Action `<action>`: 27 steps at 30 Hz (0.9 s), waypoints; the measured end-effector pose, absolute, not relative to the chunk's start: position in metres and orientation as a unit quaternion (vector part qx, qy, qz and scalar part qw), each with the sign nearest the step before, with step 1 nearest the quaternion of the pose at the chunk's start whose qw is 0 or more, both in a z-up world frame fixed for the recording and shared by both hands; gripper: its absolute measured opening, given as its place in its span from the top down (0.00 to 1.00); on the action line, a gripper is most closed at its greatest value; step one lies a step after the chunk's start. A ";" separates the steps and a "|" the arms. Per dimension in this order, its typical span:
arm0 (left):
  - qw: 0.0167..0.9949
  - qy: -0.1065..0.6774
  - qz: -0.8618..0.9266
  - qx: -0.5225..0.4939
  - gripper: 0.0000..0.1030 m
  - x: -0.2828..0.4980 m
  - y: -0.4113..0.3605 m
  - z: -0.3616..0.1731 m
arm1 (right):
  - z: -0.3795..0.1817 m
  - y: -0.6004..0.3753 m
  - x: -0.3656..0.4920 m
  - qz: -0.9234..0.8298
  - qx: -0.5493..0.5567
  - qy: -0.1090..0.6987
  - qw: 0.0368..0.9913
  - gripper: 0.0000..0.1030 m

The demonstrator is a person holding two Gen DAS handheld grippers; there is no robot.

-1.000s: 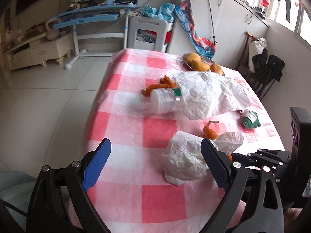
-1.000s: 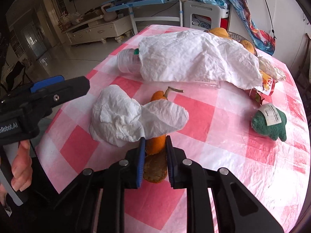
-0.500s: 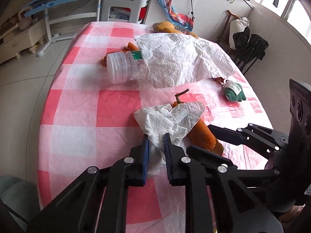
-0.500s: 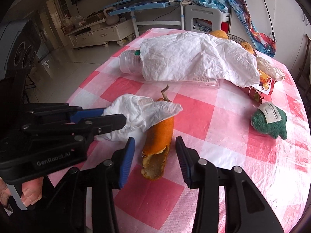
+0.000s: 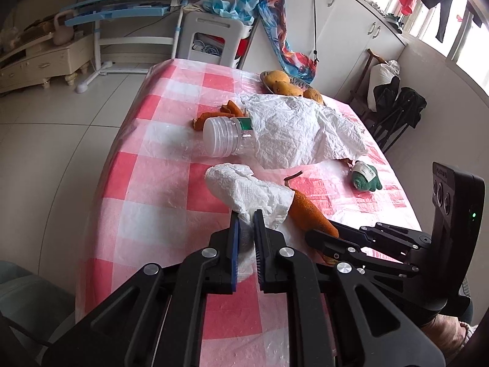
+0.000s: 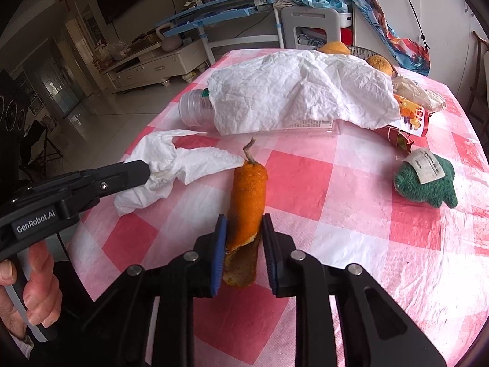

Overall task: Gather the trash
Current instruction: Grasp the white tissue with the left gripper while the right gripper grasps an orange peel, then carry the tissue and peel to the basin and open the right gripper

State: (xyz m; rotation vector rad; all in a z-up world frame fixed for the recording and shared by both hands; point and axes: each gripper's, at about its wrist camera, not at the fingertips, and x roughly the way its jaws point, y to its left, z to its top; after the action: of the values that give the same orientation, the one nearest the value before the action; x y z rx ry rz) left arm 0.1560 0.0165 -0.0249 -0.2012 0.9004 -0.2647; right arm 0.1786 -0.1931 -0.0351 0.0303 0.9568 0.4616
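Note:
My left gripper is shut on a crumpled white paper towel, which is lifted off the checked tablecloth; it also shows in the right wrist view. My right gripper is shut on a long orange peel with a dry stem, seen beside the towel in the left wrist view. A clear plastic bottle lies half under a large white bag. More orange peel lies behind the bottle.
A green plush toy lies at the right. A torn snack wrapper sticks out from under the bag. A basket of oranges stands at the far edge. The table's left edge drops to the tiled floor.
My right gripper has closed on the orange peel. My left gripper, closed on the towel half a second ago, has lifted it and pulled it off the peel.

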 end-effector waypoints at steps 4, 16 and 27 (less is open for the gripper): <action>0.899 0.417 -0.112 -0.075 0.90 0.147 0.012 -0.018 | -0.028 -0.197 0.175 0.224 0.024 0.448 0.865 0.81; 0.926 0.365 -0.089 -0.041 0.90 0.117 0.007 0.011 | -0.011 -0.218 0.151 0.227 0.067 0.424 0.874 0.81; 0.932 0.352 -0.082 -0.028 0.90 0.077 -0.002 0.022 | 0.002 -0.229 0.121 0.225 0.095 0.397 0.885 0.81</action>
State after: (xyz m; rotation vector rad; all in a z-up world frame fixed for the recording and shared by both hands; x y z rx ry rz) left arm 0.0774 -0.0024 0.0217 -0.0566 0.7195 -0.1678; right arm 0.1208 -0.2289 0.0017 0.1979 0.8254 0.4678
